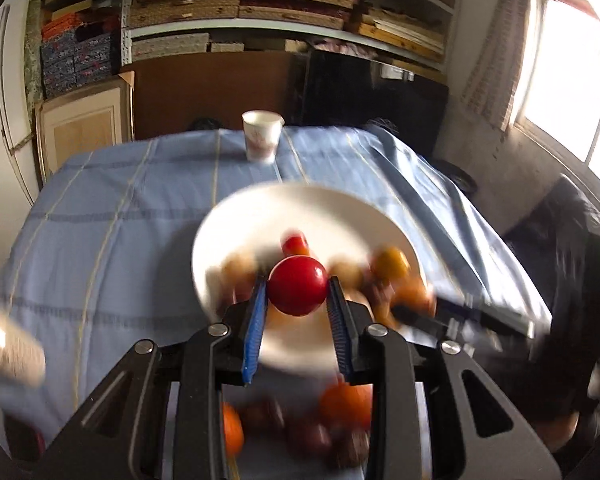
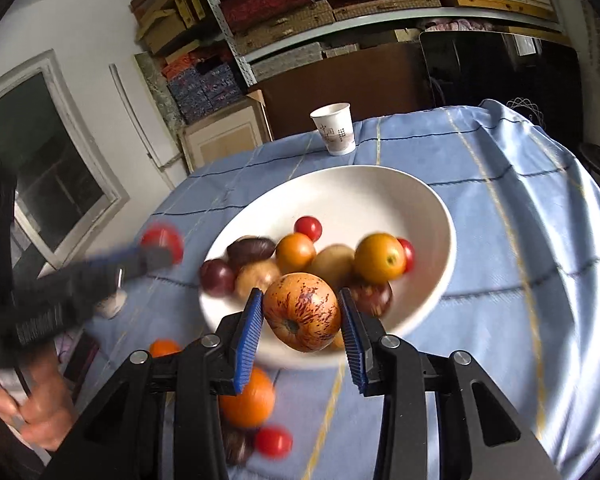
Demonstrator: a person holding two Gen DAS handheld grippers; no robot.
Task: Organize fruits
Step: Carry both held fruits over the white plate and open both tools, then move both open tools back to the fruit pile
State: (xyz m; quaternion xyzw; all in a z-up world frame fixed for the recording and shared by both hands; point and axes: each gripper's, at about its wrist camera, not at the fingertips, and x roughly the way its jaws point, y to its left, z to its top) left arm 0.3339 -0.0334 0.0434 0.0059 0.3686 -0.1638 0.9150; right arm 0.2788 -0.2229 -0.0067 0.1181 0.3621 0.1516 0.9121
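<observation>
My left gripper (image 1: 298, 292) is shut on a small red tomato (image 1: 298, 290), held in the air over the near side of the white bowl (image 1: 236, 220). In the right wrist view that left gripper (image 2: 156, 254) shows blurred at the left with the red tomato (image 2: 162, 240). My right gripper (image 2: 302, 312) is shut on an orange fruit with dark red speckles (image 2: 302, 310), over the near rim of the white bowl (image 2: 432, 216). The bowl holds several fruits: orange, brown, purple and small red ones. The right gripper (image 1: 412, 312) appears blurred in the left wrist view.
A white paper cup (image 2: 334, 128) stands behind the bowl on the blue checked tablecloth (image 2: 520, 240). Loose fruits lie in front of the bowl: an orange (image 2: 248, 400), a small red tomato (image 2: 274, 442), another orange (image 2: 164, 348). A hand (image 2: 28, 408) shows at lower left.
</observation>
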